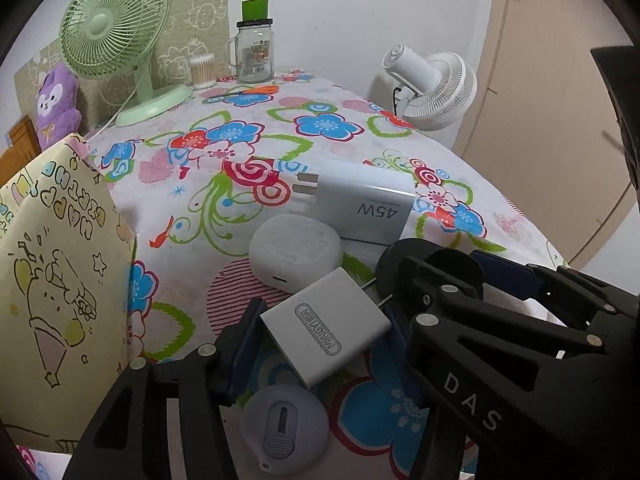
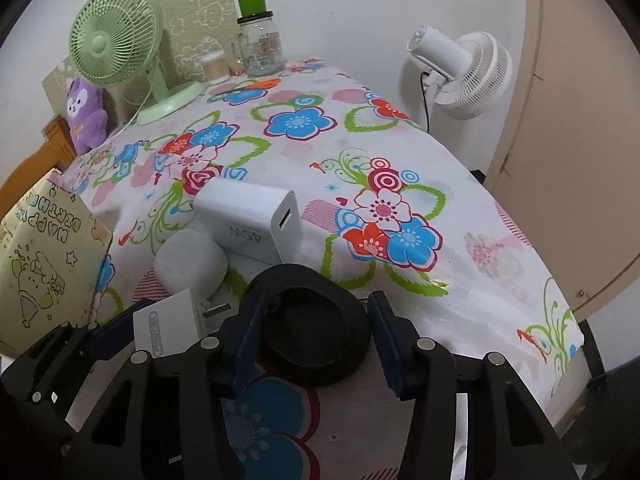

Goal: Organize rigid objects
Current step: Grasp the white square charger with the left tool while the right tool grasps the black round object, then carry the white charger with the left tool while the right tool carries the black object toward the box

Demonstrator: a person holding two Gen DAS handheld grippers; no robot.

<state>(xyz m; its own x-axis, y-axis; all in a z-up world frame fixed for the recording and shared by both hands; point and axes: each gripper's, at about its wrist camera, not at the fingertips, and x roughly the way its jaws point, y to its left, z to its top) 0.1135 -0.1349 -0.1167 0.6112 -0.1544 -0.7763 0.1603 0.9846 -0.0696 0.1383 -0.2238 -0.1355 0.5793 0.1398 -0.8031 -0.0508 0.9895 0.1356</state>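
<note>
A small white plug charger (image 1: 326,328) sits between the blue pads of my left gripper (image 1: 324,320), which is shut on it just above the floral tablecloth (image 1: 248,148). In the right wrist view my right gripper (image 2: 316,304) is shut on a black round case (image 2: 316,332), both pads against its sides. A larger white 45W charger (image 1: 360,204) lies behind them, with a white rounded case (image 1: 294,252) beside it. A pale lilac round gadget (image 1: 284,424) lies under the left gripper. The two grippers stand side by side, almost touching.
A yellow printed paper box (image 1: 60,280) stands close on the left. At the back are a green fan (image 1: 116,24), a glass jar (image 1: 254,56), a cotton swab tub (image 1: 202,72) and a purple plush (image 1: 58,100). A white fan (image 1: 436,84) stands past the table's right edge.
</note>
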